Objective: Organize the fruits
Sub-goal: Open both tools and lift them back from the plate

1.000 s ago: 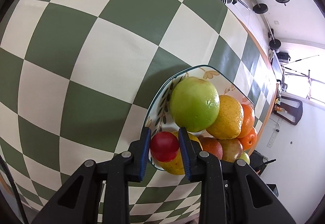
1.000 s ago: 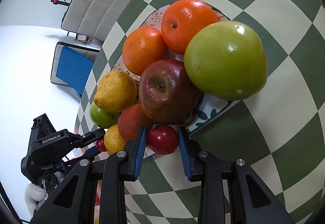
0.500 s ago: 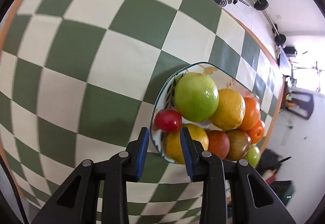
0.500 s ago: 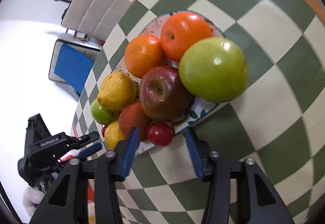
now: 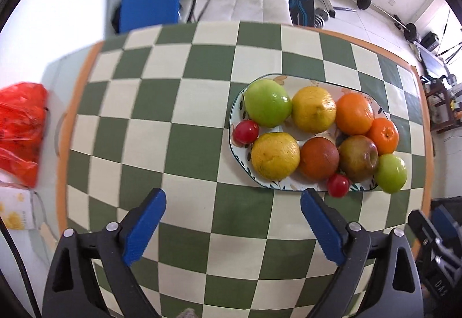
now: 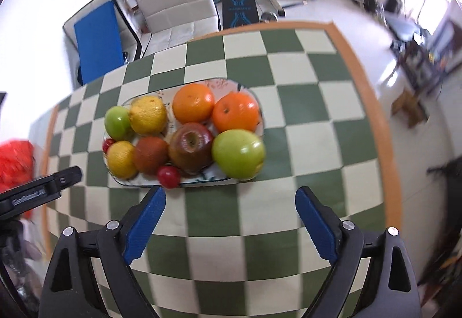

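- My left gripper (image 5: 232, 204) has its blue fingers (image 5: 144, 227) spread wide and holds nothing; bare checkered tablecloth (image 5: 179, 116) lies between them.
- From the left wrist view, the plate (image 5: 235, 113) of fruit sits ahead of the fingertips, offset toward the right finger, its near rim close to that finger's tip but apart from it.
- My right gripper (image 6: 231, 199) is also wide apart and empty; here the plate (image 6: 208, 178) lies just ahead of the left finger (image 6: 145, 220), and the small red fruit (image 6: 169, 176) on the near rim is nearly at that fingertip, not touching.
- I count ten pieces on the plate: two green apples, large (image 5: 267, 106) and small (image 5: 391, 173); two lemons (image 5: 313, 108) (image 5: 274, 156); two oranges (image 5: 353, 113) (image 5: 382, 136); one red apple (image 5: 358, 157); one dark reddish-orange fruit (image 5: 319, 157); two small red fruits (image 5: 245, 132) (image 5: 337, 185).
- The plate's long axis runs crosswise to both pairs of fingers, left to right, tilting slightly.
- The red apple's hollow end faces up toward the right camera.
- Off the table's left edge lies one red plastic bag (image 5: 20, 127).
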Motion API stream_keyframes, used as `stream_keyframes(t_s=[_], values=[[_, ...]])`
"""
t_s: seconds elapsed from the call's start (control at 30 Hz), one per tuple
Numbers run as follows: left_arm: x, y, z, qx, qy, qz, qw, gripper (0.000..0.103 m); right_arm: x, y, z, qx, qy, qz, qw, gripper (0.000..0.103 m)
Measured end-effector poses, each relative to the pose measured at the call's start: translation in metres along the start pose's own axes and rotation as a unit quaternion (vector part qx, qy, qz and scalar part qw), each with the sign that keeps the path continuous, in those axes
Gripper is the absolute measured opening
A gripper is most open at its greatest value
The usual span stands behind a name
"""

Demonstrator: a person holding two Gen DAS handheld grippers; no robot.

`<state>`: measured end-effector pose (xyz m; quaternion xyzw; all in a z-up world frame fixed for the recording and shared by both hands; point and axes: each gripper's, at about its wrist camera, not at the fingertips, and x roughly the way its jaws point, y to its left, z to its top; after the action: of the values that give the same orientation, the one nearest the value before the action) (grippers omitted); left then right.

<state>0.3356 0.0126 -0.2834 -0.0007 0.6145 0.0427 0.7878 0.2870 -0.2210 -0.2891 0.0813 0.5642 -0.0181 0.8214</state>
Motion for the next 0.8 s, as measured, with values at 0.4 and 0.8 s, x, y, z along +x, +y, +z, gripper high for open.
stream_keyframes(t_s=[0.4,0.8], values=[[-0.045,-0.018,-0.022,-0.025,-0.051,0.021,0.9981,0.099,-0.039,-0.011,0.007,-0.052,-0.038,-0.014,0.998,0.099],[-0.118,-0.023,-0.062,-0.01,-0.109,0.006,0.9939,0.099,-0.121,-0.011,-0.019,-0.051,-0.096,-0.016,0.994,0.099]])
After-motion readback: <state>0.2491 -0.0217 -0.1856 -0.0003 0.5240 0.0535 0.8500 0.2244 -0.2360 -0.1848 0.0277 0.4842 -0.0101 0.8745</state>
